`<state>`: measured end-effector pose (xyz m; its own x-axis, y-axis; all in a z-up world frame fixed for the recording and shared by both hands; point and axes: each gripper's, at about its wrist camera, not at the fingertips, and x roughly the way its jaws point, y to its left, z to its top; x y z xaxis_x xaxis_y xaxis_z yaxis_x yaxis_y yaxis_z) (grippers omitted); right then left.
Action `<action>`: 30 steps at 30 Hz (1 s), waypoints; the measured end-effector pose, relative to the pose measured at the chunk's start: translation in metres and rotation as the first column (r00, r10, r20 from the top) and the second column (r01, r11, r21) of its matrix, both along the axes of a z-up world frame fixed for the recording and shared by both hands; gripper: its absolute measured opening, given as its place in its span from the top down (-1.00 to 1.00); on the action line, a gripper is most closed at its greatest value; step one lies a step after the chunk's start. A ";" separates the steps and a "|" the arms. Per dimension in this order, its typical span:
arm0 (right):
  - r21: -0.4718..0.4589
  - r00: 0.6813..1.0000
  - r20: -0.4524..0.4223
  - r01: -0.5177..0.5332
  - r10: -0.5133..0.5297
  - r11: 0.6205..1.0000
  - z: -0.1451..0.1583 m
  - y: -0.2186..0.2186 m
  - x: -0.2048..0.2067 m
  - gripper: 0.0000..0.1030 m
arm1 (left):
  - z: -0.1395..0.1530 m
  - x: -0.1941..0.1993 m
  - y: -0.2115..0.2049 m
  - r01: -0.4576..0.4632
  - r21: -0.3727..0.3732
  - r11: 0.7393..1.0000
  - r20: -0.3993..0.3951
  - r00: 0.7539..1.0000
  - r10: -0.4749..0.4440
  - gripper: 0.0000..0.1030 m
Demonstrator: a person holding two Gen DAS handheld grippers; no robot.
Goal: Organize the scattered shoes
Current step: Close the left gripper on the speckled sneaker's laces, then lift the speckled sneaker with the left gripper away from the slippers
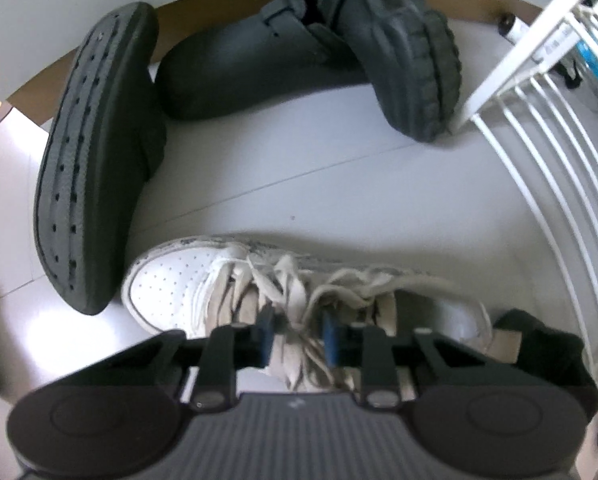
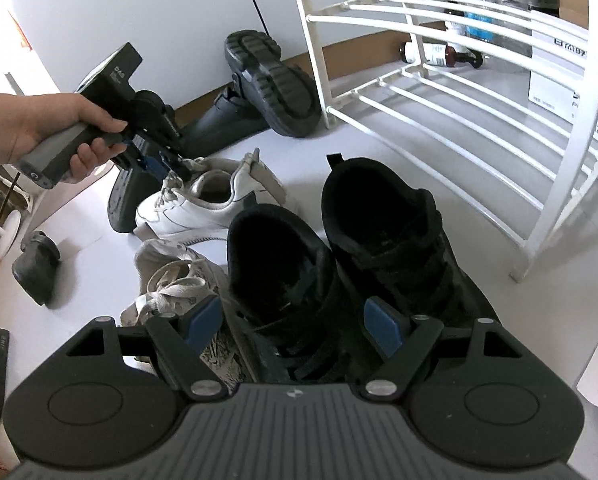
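Left gripper (image 1: 298, 338) points straight down at the white sneaker (image 1: 187, 280), its blue pads (image 1: 330, 338) drawn in on the laces (image 1: 299, 288) and tongue, pinching them right at the fingertips. Seen from the right wrist, a hand (image 2: 59, 136) clamps that tool's grey handle, tips buried in the sneaker's lacing.

Right gripper (image 2: 299, 320) hangs spread wide, nothing between its pads; directly beneath it sits the pair of black shoes (image 2: 339, 248), side by side, openings up. Just to its left, a second white sneaker (image 2: 171, 280) lies tilted, laces loose.

Beyond the left gripper's fingers, a dark clog (image 1: 95, 160) stands on edge, sole showing, touching the sneaker's toe. Farther still, two more dark clogs (image 1: 403, 48) are piled against the wall. Off to the right stands the white shoe rack (image 2: 439, 92), shelves bare.
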<state>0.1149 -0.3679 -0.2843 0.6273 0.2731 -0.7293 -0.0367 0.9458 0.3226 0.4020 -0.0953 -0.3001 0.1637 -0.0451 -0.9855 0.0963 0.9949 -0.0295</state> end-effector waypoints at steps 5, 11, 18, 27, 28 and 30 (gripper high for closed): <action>-0.012 1.000 -0.002 -0.014 0.014 1.000 -0.001 0.002 -0.001 -0.60 | -0.001 0.001 -0.002 0.059 0.024 0.998 0.016 0.998 -0.059 0.50; -0.014 1.000 -0.022 0.001 -0.002 1.000 -0.006 -0.001 -0.003 -0.60 | 0.009 -0.002 0.009 0.018 -0.074 0.997 0.019 1.000 -0.016 0.75; -0.014 1.000 -0.029 0.008 -0.008 1.000 -0.009 -0.004 -0.002 -0.60 | 0.030 -0.006 0.022 0.002 -0.210 0.978 0.024 1.000 0.003 0.78; -0.026 0.999 -0.033 0.002 -0.003 1.000 -0.011 -0.004 -0.003 -0.60 | 0.013 -0.009 0.016 -0.010 -0.260 0.966 0.020 1.000 0.016 0.81; -0.027 0.999 -0.035 0.004 -0.005 1.000 -0.012 -0.004 -0.003 -0.60 | 0.011 -0.009 0.016 -0.011 -0.258 0.966 0.013 1.000 0.014 0.80; -0.028 0.999 -0.041 0.008 -0.009 1.000 -0.013 -0.005 -0.002 -0.60 | 0.005 -0.009 0.015 -0.017 -0.261 0.965 -0.009 1.000 0.015 0.78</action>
